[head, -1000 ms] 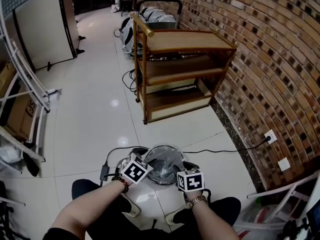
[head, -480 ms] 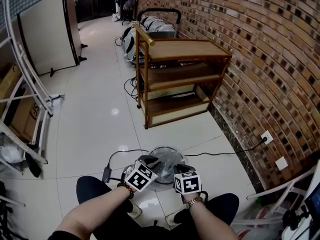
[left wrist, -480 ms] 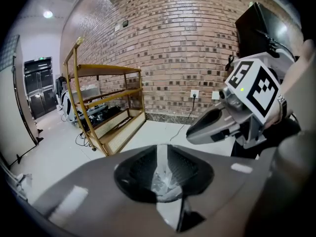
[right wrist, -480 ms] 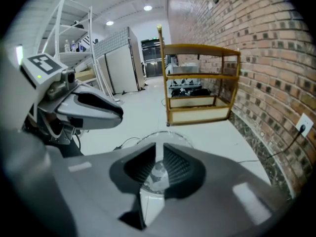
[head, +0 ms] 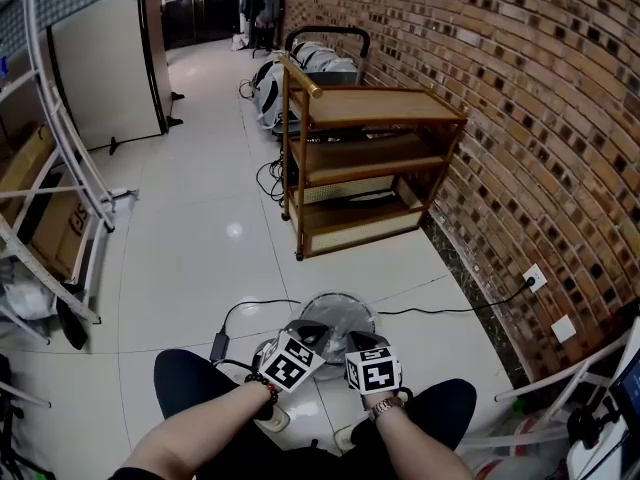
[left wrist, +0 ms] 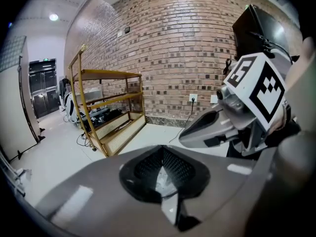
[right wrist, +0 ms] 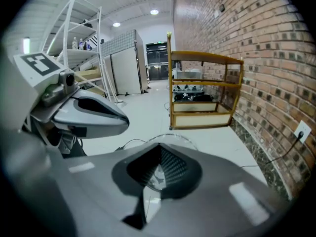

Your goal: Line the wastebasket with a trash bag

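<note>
**Wastebasket** point(head: 345, 296): a round, grey basket, shown upright on the pale tiled floor point(head: 200, 258) with its mouth open upward. It is set well apart from the brick wall point(head: 520, 118).

**Trash bag** point(head: 335, 320): a thin, clear, crinkled film, seen glossy within the basket's mouth. Its upper edge is gathered at the near side of the rim, and how far it covers the rim cannot be told.

The head camera looked steeply down over left claw point(head: 308, 332) and right claw point(head: 360, 342); their own close cameras faced forward, sharing the wooden shelf point(left wrist: 106, 107) and brick wall point(left wrist: 173, 48).
</note>
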{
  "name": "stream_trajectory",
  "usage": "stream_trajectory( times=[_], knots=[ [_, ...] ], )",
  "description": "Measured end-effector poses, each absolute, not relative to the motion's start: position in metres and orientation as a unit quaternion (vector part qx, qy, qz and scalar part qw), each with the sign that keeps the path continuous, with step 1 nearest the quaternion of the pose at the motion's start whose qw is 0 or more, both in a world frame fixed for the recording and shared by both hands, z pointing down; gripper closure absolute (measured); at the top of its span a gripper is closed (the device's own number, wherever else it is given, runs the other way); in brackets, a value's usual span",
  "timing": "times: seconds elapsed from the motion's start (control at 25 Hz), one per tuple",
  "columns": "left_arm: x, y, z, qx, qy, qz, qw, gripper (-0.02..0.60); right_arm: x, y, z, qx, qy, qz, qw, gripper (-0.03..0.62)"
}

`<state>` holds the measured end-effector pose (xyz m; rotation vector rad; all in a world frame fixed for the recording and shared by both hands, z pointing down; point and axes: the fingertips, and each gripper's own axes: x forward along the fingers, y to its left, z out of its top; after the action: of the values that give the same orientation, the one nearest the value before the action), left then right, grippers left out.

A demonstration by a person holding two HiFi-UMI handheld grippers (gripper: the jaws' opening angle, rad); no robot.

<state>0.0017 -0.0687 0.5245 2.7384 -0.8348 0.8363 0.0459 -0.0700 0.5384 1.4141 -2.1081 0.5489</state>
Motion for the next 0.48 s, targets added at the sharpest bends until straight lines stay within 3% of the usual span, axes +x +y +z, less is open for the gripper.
stream_trajectory(
  times=[0.48],
  knots=[
    [0.002,-0.053,0.525,0.919,-0.274,0.271,0.079,0.578,0.039,-0.057,0.533,0.523,-0.788,0.194,0.261,0.594]
  ],
)
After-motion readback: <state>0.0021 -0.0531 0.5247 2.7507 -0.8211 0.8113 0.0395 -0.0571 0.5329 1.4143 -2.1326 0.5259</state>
